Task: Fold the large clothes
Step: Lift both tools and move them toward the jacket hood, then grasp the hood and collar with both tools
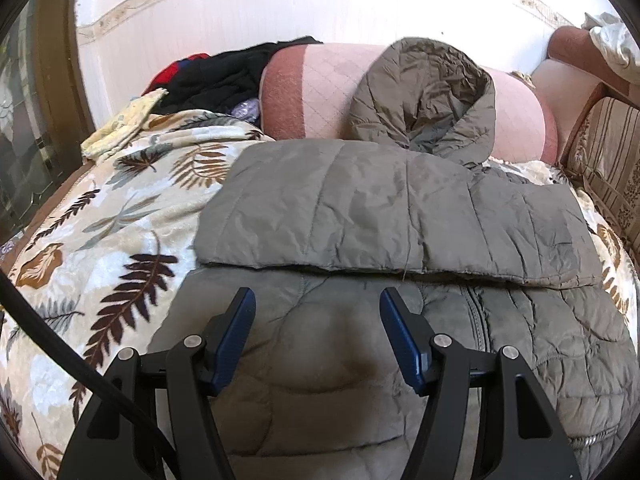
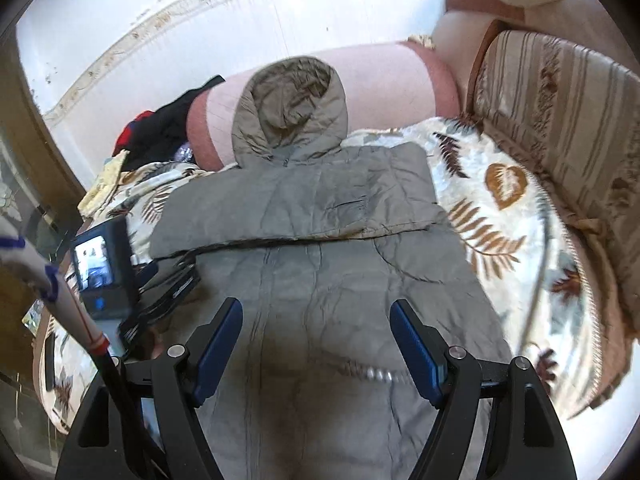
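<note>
A grey-olive quilted hooded jacket [image 1: 392, 216] lies flat on a leaf-patterned blanket [image 1: 108, 216]. Its sleeves are folded across the chest in a wide band, and the hood [image 1: 432, 92] rests up against a pink bolster. My left gripper [image 1: 318, 300] hovers open over the jacket's lower left part, nothing between its blue pads. In the right wrist view the same jacket [image 2: 320, 240] runs away from me, hood [image 2: 292, 108] at the far end. My right gripper [image 2: 316, 312] is open above the jacket's lower body near the zipper. The left gripper's body [image 2: 120, 276] shows at the jacket's left edge.
A pink and rust bolster [image 1: 320, 84] lies along the white wall. Dark and red clothes [image 1: 212, 76] are piled at the back left. A striped cushion [image 2: 560, 120] stands to the right of the blanket [image 2: 500, 208]. A dark cable [image 1: 80, 360] crosses the lower left.
</note>
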